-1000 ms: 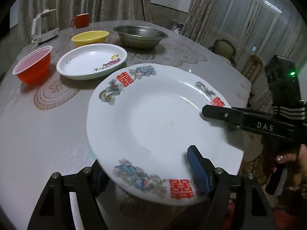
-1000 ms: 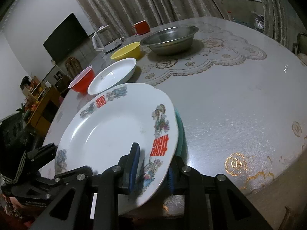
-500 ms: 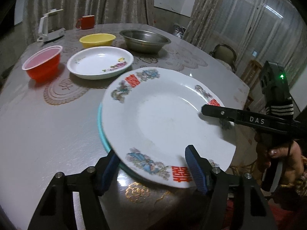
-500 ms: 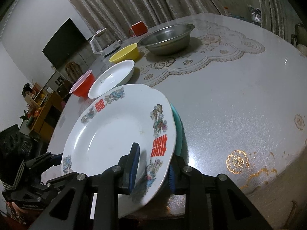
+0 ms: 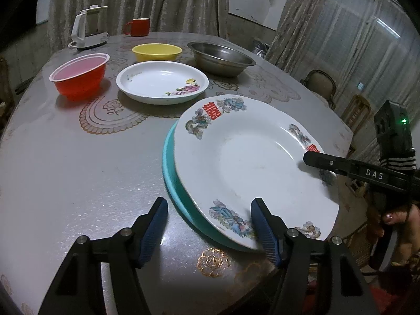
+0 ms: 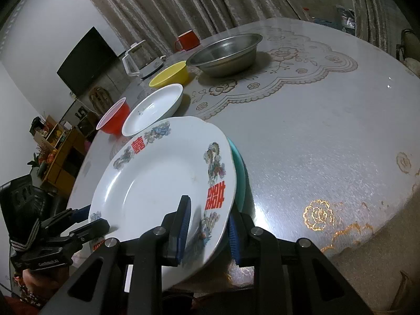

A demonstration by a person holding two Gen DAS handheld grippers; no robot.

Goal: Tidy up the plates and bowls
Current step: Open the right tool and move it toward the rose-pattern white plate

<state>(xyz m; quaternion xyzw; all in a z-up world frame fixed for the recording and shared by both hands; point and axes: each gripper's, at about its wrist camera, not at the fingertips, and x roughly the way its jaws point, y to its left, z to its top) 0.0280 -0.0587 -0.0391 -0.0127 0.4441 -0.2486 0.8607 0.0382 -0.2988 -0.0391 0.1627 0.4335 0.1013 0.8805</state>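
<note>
Large white plate w/ red characters and dragon motifs (image 5: 244, 162) lying on teal plate (image 5: 170, 168) near front edge of round table (image 5: 78, 162); teal rim showing only along one side, rest covered. Right gripper (image 6: 207, 225) clamped narrow on white plate's near rim, one blue pad on top face, other under the edge; plate's gripped side raised a little, overhanging table edge. Left gripper (image 5: 210, 225) about half open, not gripping: one pad just beside or over plate rim, other pad (image 5: 155, 225) apart over bare tabletop; jaws have just been closing, only plate edge between them, no squeeze seen. In left view, right tool's black finger laid across plate rim, hand (image 5: 399, 218) on its grip. Farther back, well apart from the stack: white dish w/ pink flower (image 5: 162, 81), red bowl (image 5: 78, 76) just beside it, yellow bowl (image 5: 156, 52) behind, steel basin (image 5: 220, 57) beside yellow one. White kettle (image 5: 89, 26) and red mug (image 5: 137, 27) at far edge by curtains (image 5: 157, 0). Dark TV screen (image 6: 86, 60) on wall in right view.
</note>
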